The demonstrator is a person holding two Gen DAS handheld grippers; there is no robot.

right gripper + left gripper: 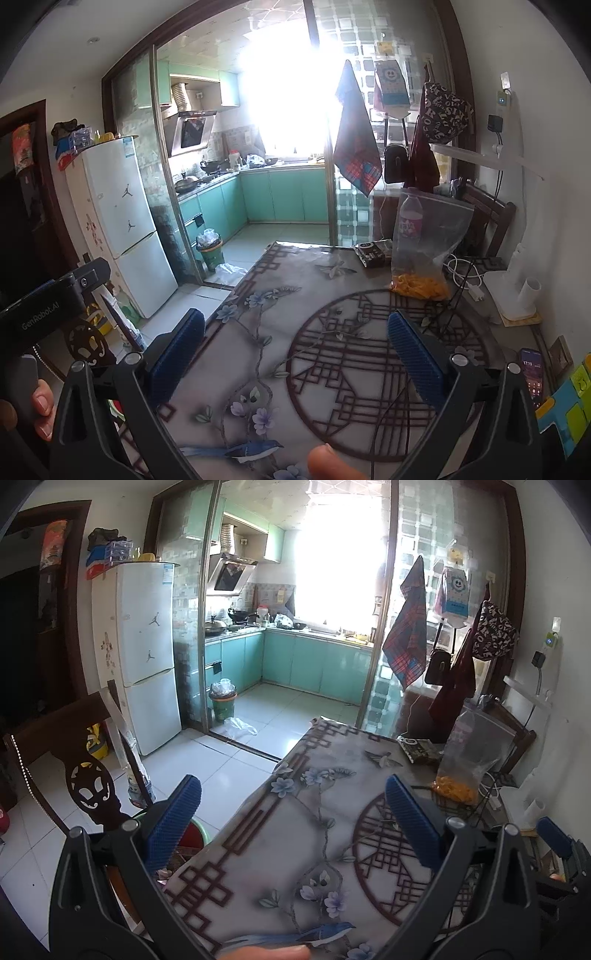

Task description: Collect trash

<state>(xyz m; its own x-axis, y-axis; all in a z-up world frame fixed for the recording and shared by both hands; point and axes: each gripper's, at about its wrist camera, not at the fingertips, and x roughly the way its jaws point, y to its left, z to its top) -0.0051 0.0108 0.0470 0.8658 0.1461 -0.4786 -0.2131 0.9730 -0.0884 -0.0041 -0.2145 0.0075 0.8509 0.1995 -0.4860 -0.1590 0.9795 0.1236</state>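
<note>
We are holding the left tongs (293, 821) and right tongs (295, 352) spread over the patterned worktop (332, 302); the dark wrapper (373, 251) (trash) is lying right of centre, beside the snack bag (424, 240).

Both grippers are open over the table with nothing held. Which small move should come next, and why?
Probably the right gripper should reach forward toward the dark snack wrapper at the table's far end. It looks like the likeliest trash on it, lying flat beside the clear bag, and both grippers are empty.
</note>
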